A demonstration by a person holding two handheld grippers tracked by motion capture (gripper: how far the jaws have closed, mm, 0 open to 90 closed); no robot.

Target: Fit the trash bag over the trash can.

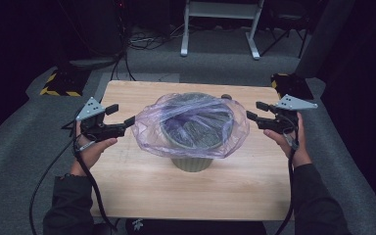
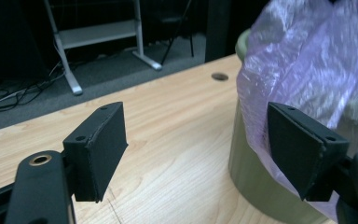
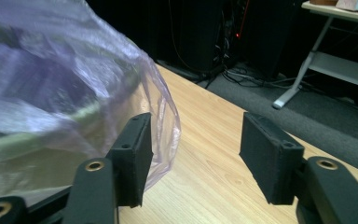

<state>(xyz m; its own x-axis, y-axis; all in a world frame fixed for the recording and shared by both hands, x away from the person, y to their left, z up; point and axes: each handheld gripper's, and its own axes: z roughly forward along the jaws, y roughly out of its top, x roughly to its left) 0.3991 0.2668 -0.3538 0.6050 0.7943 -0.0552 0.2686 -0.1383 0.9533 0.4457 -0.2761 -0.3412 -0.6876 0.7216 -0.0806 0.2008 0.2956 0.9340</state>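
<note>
Bag (image 1: 191,125), a thin purple plastic one, lines the green bin (image 1: 192,161) in the middle of the tabletop (image 1: 142,191), with its mouth folded out over the rim and hanging in a loose skirt around the upper part of the wall. The left tongs (image 1: 120,115) sit just beside the skirt on the left with jaws standing apart and nothing between them; in the left gripper view one jaw lies right up against the plastic (image 2: 303,70), but nothing is pinched. The right tongs (image 1: 253,110) are likewise spread and empty, close to the bag's right edge, and the right gripper view shows the film (image 3: 74,93) hanging just by one jaw.

The step in hand looks like settling the liner evenly on the bin. To do it well, I would take only the hanging edge, one layer, on opposite sides, and draw both sides down together with equal pull so the bin stays put and the film does not tear. Gripping the rim itself would probably tip or drag the bin.
</note>
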